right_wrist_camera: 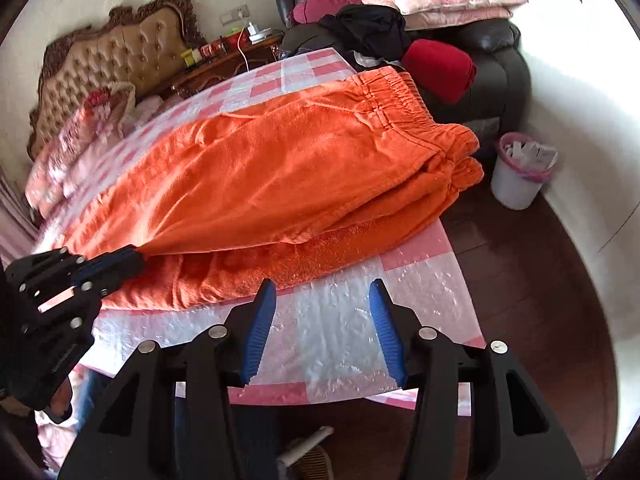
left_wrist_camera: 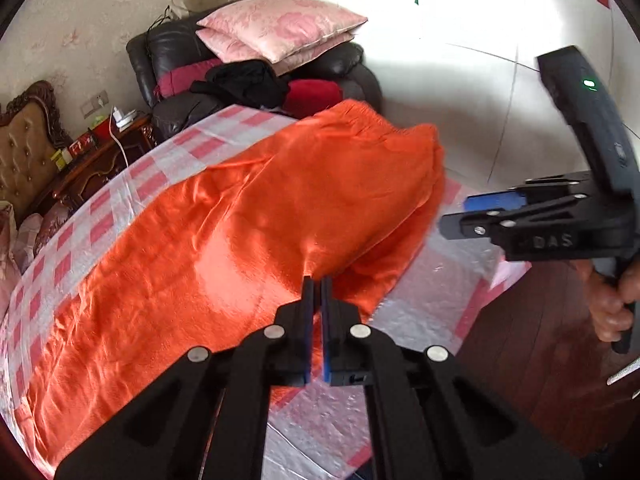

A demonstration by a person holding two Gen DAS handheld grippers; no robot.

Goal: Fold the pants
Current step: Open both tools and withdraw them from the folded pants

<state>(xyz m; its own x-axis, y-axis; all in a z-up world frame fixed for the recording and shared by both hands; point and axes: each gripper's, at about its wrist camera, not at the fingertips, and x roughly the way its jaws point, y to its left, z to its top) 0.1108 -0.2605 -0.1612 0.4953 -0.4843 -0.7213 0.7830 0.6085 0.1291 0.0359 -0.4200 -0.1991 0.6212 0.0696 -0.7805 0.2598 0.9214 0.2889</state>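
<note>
We see orange pants [right_wrist_camera: 288,168] on the checkered bed [right_wrist_camera: 344,320], left tongs [left_wrist_camera: 317,285] pinching a lifted fold, right tongs [right_wrist_camera: 322,292] spread over bare cover. Beyond: armchair [right_wrist_camera: 496,64], pillows [left_wrist_camera: 280,28], bin [right_wrist_camera: 516,176].

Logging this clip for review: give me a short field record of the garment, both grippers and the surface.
garment: orange pants, lengthwise on bed, one layer lifted over the other
waistband: elastic, far end near the dark sofa
left gripper: shut on pants fabric, pulling it up
right gripper: open, above cover, holding nothing
surface: pink checked cover
</note>
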